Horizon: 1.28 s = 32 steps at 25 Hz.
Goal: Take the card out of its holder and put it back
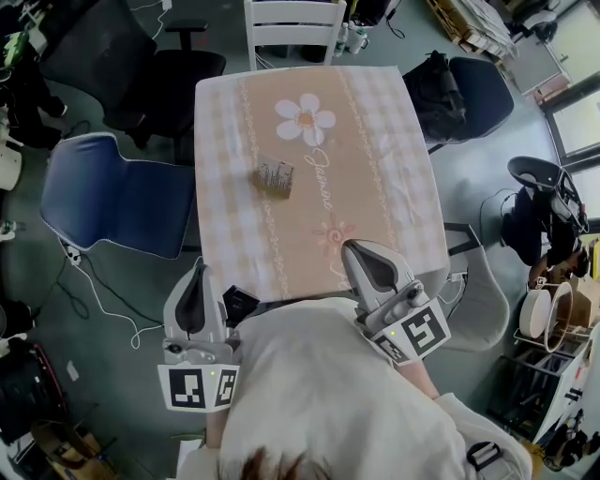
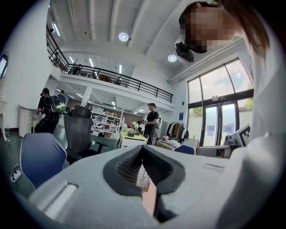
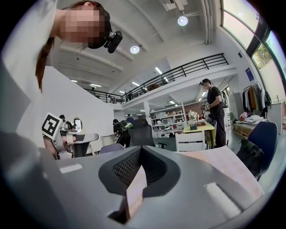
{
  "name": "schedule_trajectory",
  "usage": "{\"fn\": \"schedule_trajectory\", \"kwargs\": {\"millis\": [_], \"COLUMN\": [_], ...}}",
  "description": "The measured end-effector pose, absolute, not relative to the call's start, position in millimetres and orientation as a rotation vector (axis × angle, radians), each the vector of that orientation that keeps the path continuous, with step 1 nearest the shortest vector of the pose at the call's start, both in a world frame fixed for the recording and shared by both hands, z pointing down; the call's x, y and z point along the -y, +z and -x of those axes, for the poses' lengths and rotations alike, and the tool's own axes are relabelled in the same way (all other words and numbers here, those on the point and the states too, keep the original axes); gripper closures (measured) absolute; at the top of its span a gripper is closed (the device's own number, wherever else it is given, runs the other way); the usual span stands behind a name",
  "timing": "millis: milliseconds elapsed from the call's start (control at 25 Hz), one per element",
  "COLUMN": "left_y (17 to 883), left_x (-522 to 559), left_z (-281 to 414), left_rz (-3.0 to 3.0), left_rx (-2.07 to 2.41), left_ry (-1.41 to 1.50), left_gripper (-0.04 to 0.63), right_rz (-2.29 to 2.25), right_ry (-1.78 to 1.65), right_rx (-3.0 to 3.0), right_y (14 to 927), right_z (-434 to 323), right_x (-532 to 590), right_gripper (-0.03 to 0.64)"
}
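Observation:
A small card holder (image 1: 277, 177) with printed cards stands upright near the middle of the table (image 1: 394, 187), which is covered by a peach checked cloth with flowers. Both grippers are held close to the person's body at the near edge, well short of the holder. My left gripper (image 1: 198, 270) hangs just off the table's near left corner, jaws together with nothing in them. My right gripper (image 1: 354, 248) is over the near right part of the cloth, also shut and empty. In the left gripper view (image 2: 142, 147) a sliver of cloth and print shows through the slot behind the jaws; in the right gripper view (image 3: 140, 148) only cloth shows.
A blue chair (image 1: 108, 192) stands left of the table, a black office chair (image 1: 141, 56) behind it, a white chair (image 1: 293, 23) at the far side, and a dark chair with a bag (image 1: 464, 94) to the right. People stand in the far room.

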State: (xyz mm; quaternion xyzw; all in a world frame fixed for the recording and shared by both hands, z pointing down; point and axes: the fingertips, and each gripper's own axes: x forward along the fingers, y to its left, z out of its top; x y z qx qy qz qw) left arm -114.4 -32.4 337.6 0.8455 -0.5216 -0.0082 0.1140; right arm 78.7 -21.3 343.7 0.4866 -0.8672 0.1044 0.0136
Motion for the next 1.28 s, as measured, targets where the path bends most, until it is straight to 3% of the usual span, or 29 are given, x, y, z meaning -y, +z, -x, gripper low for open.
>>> {"fn": "schedule_trajectory", "kwargs": {"millis": [1280], "left_y": [342], "left_x": [32], "left_z": [113], "left_rz": [-2.477], "left_rx": [1.517], "left_ry": [-0.015], "left_gripper": [0.595], "right_rz": [-1.493], "right_ry": [0.337], "right_rx": [2.705], "right_y": [348], "right_z": [-74], "right_x": [21], "right_gripper": [0.620]}}
